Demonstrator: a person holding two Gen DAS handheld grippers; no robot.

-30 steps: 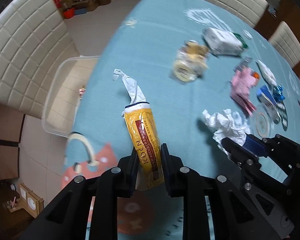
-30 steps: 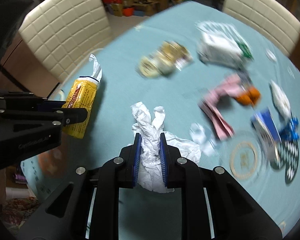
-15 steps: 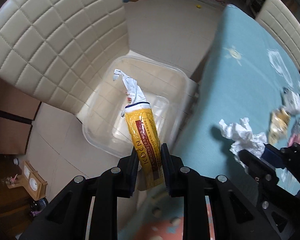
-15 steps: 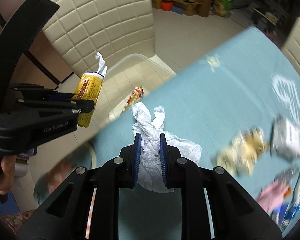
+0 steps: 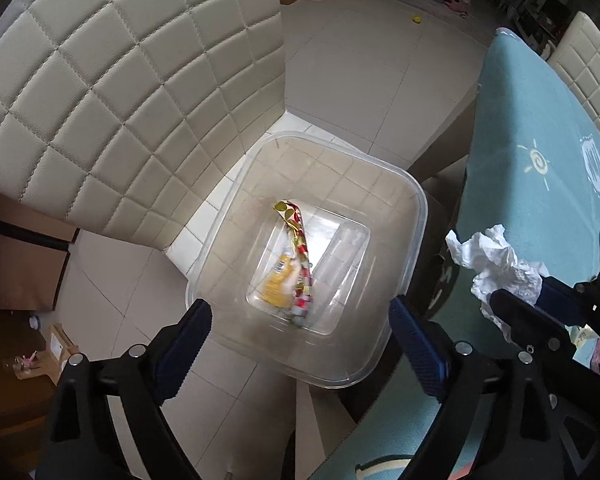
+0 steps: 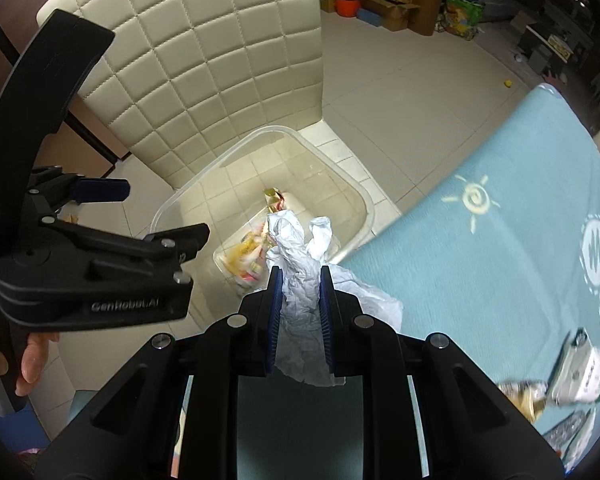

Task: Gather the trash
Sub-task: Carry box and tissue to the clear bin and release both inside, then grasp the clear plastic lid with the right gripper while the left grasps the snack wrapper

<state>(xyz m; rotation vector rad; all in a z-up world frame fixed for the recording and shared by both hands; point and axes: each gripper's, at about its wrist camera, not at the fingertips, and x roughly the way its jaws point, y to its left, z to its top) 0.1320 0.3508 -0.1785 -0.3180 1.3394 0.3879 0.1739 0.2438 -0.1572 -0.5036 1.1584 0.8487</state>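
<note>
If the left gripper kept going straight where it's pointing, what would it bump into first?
Probably the clear plastic bin on the chair: the open left gripper points into it, toward the yellow wrapper at its bottom. Depth is uncertain.

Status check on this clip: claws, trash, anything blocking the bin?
Left claw open over clear bin, yellow wrapper inside. Right claw shut on crumpled paper, at the table edge beside bin. Nothing blocking.

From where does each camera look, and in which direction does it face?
Left wrist: on the left gripper, jaws open, looking down into the clear plastic bin; the right gripper shows at right.
Right wrist: on the right gripper, jaws shut on crumpled white paper; left gripper and hand show.
Both share the bin.
</note>
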